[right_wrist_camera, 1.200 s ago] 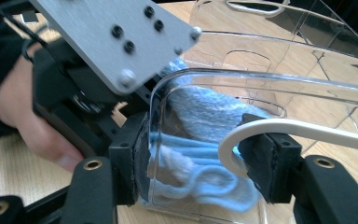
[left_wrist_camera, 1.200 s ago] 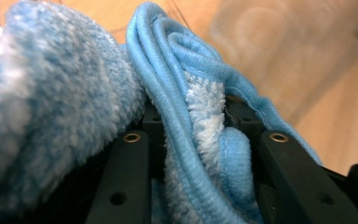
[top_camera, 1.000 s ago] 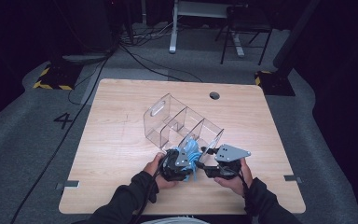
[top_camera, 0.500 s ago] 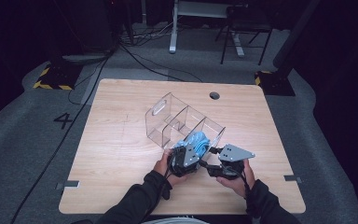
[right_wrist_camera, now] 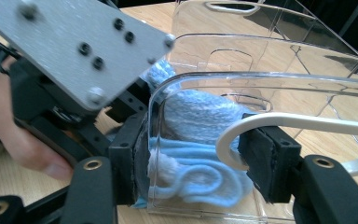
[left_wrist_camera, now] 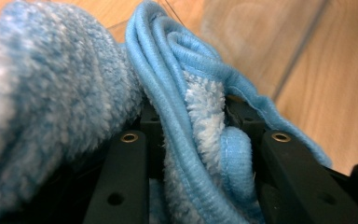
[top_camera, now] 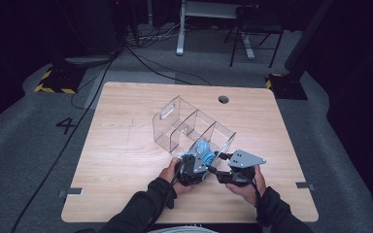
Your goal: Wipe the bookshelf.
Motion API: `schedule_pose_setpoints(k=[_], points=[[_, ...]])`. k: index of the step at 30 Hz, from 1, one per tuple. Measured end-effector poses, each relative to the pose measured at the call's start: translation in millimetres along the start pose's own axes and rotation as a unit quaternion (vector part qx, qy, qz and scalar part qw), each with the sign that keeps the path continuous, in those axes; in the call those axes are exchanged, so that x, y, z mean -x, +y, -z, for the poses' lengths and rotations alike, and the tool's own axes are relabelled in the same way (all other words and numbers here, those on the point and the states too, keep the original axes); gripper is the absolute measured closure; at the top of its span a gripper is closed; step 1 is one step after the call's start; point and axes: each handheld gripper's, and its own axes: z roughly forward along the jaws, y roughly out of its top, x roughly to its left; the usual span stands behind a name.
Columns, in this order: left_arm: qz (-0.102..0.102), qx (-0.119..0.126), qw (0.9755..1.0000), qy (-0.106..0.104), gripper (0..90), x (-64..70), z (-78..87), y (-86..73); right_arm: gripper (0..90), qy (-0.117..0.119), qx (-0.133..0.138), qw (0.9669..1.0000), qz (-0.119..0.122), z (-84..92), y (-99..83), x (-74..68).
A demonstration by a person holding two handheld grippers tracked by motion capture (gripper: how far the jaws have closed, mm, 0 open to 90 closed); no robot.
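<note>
From the high view, you have the clear plastic organizer [top_camera: 184, 125] lying tilted across the middle of the wooden table [top_camera: 121, 160], and both your hands meet at its near end compartment; your left gripper [top_camera: 194, 167] is pushing the blue fuzzy socks [top_camera: 203, 148] into that compartment while your right gripper [top_camera: 223, 170] steadies the organizer's near wall. There is bare table well to the left and behind the organizer, so you have room to swing the left hand out that way; the near edge of the table lies close under your forearms, so avoid pulling the organizer toward you. In the left gripper view, the blue fuzzy socks [left_wrist_camera: 186, 116] are bunched between the black jaws, which are clamped on the folded cuff; keep that pinch until the bundle is fully inside, then open and back straight out so the cuff does not drag along. In the right gripper view, your right gripper [right_wrist_camera: 200, 163] pinches the clear plastic organizer [right_wrist_camera: 279, 56] by its end wall, one pad outside and one inside, with the socks [right_wrist_camera: 196, 182] already sitting behind it. Hold that grip firm and level, since a hard push may slide the smooth plastic.
</note>
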Motion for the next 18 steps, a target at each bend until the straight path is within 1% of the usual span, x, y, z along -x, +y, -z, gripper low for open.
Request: schedule_pose_setpoints(k=[1,2,4,6,8,9,10,11,12,13,14,15,16,18], points=[[0.002,0.002,1.0000,0.002,65.5,0.6,1.8,0.4,44.4,0.000,0.000,1.0000,0.000,0.2,-0.1,0.2],[0.002,0.008,0.9999,0.006,65.4,1.1,3.3,1.2,44.4,0.000,0.000,1.0000,-0.001,0.4,-0.1,0.4],[0.004,0.026,0.9996,0.014,65.4,1.9,6.1,4.4,44.3,0.000,-0.002,1.0000,-0.001,0.6,0.1,0.2],[0.010,0.042,0.9990,0.015,65.4,1.0,10.0,8.0,43.9,-0.002,-0.005,1.0000,-0.003,1.3,0.8,0.0],[0.010,0.059,0.9980,0.020,65.2,1.5,16.3,12.1,43.3,-0.010,-0.009,0.9999,-0.006,2.8,1.5,-0.9],[0.011,0.068,0.9975,0.019,65.0,1.8,18.9,14.4,43.3,-0.014,-0.011,0.9998,-0.010,3.7,1.4,-1.6],[0.009,0.080,0.9965,0.021,64.9,2.7,22.6,18.2,43.2,-0.017,-0.011,0.9997,-0.012,4.8,0.9,-2.4],[0.006,0.086,0.9960,0.023,64.6,2.8,25.1,20.7,43.2,-0.019,-0.014,0.9996,-0.013,6.7,0.7,-4.0],[0.004,0.088,0.9958,0.024,64.5,3.2,27.0,22.6,43.1,-0.020,-0.015,0.9996,-0.016,7.7,0.7,-4.7],[0.005,0.092,0.9953,0.031,64.5,3.5,28.4,23.6,42.9,-0.020,-0.014,0.9995,-0.019,8.6,0.5,-5.2],[0.007,0.097,0.9948,0.030,64.3,3.0,29.7,23.8,41.8,-0.021,-0.013,0.9995,-0.020,9.3,0.3,-5.3],[0.007,0.097,0.9948,0.030,64.2,3.0,29.7,23.8,41.8,-0.021,-0.013,0.9995,-0.020,9.3,0.3,-5.3],[0.007,0.099,0.9946,0.029,64.2,2.3,30.8,25.5,41.3,-0.028,-0.013,0.9994,-0.018,11.1,1.0,-6.6],[0.008,0.097,0.9949,0.028,64.2,1.5,30.3,26.2,41.1,-0.028,-0.014,0.9994,-0.017,11.7,1.2,-7.2]])
